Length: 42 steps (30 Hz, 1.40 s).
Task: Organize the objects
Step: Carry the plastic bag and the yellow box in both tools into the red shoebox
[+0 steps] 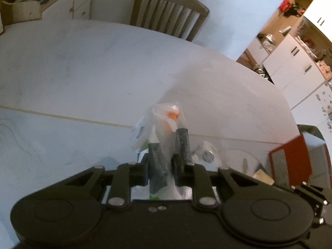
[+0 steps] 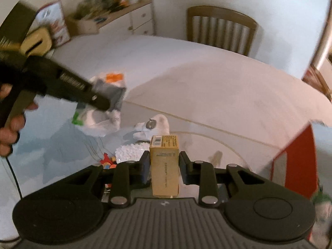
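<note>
The left gripper is clamped on a crinkly clear plastic packet with an orange and grey insert, lifted above the white oval table. The right gripper pinches a small tan cardboard box. Both picks look done; placing remains, perhaps in the red box at the table's right edge. A wooden slatted chair stands beyond the far edge.

We hold a bag

Our left gripper pinches a clear bag above the white table. A chair stands behind.
</note>
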Available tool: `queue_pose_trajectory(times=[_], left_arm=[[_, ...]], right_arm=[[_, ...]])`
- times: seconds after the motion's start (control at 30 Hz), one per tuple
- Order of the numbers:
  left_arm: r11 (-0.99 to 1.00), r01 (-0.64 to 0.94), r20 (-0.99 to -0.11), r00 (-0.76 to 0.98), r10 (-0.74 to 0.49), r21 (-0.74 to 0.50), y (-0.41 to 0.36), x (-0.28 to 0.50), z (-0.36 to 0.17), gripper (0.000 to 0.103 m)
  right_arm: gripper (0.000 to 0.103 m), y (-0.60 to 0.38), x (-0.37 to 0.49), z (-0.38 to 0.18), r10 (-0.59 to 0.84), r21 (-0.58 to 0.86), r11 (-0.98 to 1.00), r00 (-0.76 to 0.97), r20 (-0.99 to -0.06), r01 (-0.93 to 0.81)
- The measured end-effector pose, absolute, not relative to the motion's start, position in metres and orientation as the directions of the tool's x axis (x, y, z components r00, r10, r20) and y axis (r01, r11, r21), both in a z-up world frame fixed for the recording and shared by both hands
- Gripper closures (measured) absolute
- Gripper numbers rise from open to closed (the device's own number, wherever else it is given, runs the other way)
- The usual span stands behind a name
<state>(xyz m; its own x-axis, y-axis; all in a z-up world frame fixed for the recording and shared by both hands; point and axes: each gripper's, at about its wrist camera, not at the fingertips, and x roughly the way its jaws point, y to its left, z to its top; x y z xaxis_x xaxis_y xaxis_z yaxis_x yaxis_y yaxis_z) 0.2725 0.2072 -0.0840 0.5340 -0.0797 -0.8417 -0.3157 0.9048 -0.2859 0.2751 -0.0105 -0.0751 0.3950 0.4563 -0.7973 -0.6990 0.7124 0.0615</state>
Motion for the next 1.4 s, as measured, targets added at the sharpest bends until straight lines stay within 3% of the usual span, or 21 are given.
queue_pose_trajectory(times=[0.5, 0.9, 1.4], left_arm=[[0.917, -0.195, -0.793, 0.583, -0.177, -0.348, 0.168, 0.236, -0.043, 0.084], [0.934, -0.068, -0.774, 0.583, -0.248, -0.35, 0.091, 0.237, -0.009, 0.083], [0.946, 0.058, -0.77, 0.566, -0.294, -0.319, -0.025, 0.276, 0.004, 0.083]], right_arm=[[0.074, -0.078, 0.243, -0.015, 0.521, 0.2, 0.79, 0.464, -0.717, -0.579], [0.074, -0.153, 0.246, 0.032, 0.426, 0.174, 0.876, 0.553, -0.716, -0.449], [0.074, -0.275, 0.288, 0.034, 0.307, 0.145, 0.945, 0.637, -0.707, -0.294]])
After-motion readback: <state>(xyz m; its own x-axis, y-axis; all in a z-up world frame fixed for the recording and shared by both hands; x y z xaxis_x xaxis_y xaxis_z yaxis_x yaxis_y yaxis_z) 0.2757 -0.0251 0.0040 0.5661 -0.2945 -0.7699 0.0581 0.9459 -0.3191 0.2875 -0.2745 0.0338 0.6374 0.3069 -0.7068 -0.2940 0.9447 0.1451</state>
